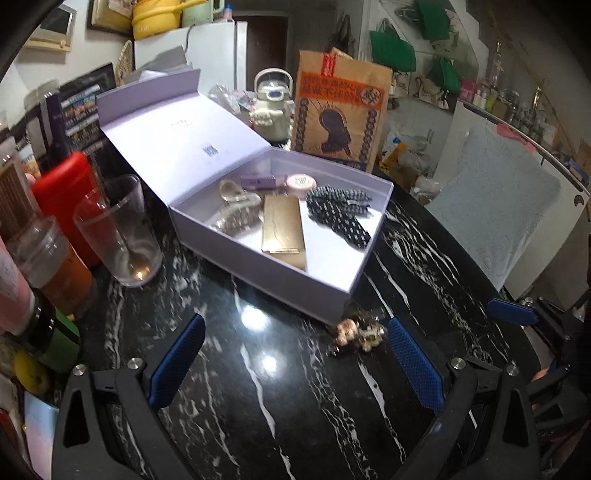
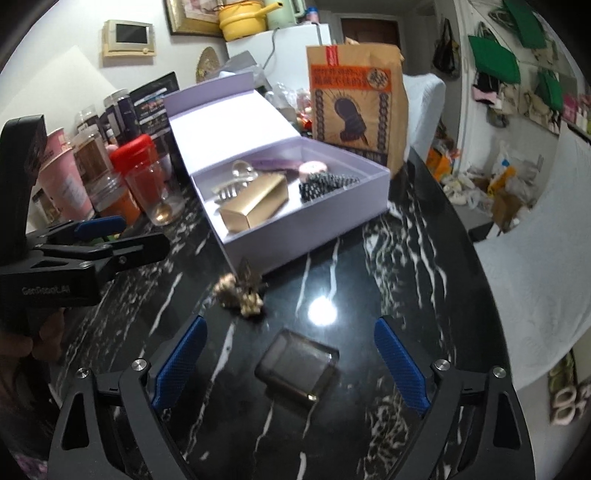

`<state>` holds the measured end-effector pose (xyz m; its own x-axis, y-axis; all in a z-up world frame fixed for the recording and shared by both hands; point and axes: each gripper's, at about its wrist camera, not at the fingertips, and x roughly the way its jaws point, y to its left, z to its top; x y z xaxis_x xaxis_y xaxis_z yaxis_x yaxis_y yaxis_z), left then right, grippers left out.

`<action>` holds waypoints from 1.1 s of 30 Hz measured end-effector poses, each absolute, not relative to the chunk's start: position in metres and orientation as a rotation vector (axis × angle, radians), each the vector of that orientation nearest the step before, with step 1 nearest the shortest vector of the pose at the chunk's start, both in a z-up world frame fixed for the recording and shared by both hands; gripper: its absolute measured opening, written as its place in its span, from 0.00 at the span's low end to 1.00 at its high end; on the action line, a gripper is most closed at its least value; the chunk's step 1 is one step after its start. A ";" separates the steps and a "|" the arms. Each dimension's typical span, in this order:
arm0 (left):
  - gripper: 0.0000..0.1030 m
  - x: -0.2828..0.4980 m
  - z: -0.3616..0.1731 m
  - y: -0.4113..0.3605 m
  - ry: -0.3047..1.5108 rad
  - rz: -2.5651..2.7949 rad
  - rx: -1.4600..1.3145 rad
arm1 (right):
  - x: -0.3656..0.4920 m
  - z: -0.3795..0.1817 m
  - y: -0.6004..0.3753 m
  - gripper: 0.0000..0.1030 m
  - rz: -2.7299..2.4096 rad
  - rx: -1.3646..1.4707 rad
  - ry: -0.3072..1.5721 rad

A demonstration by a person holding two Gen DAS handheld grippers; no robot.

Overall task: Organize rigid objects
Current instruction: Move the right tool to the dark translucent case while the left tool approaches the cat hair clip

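Right gripper (image 2: 288,363) (jaws spread, gripping nothing) is hovering with the dark case (image 2: 297,371) lying between its fingers.

A black, white-veined marble desk (image 1: 280,406) carries the clutter. Along its left edge stand a clear drinking glass (image 1: 118,232) with a spoon in it, a red-lidded jar (image 1: 64,199), a clear-lidded jar of orange contents (image 1: 51,266) and a pink cup (image 2: 64,177). At the far edge a brown paper bag (image 1: 340,110) printed in orange and black stands upright, with a cream kettle-shaped appliance (image 1: 271,107) just to its left. Behind them is a white refrigerator (image 1: 214,48) with a yellow pot (image 2: 243,18) on top. Green bags (image 2: 495,59) hang on the right wall. A beige wall panel (image 2: 129,37) with a small screen is mounted at upper left.
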<state>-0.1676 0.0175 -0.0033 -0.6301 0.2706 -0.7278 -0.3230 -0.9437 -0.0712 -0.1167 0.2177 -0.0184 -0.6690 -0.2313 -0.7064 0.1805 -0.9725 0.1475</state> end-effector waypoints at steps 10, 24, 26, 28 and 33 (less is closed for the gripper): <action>0.98 -0.163 -0.019 0.028 0.135 2.544 -1.159 | -0.115 -0.049 0.219 0.93 -2.661 1.245 -0.090; 0.98 -0.174 -0.040 0.054 0.178 2.438 -1.221 | -0.117 -0.062 0.226 0.75 -2.636 1.245 -0.151; 0.98 -0.175 -0.042 0.055 0.177 2.436 -1.232 | -0.117 -0.064 0.229 0.71 -2.620 1.242 -0.178; 0.98 -0.177 -0.044 0.057 0.176 2.428 -1.242 | -0.116 -0.063 0.229 0.66 -2.601 1.229 -0.191; 0.98 -0.181 -0.053 0.063 0.174 2.403 -1.270 | -0.113 -0.060 0.228 0.61 -2.596 1.205 -0.164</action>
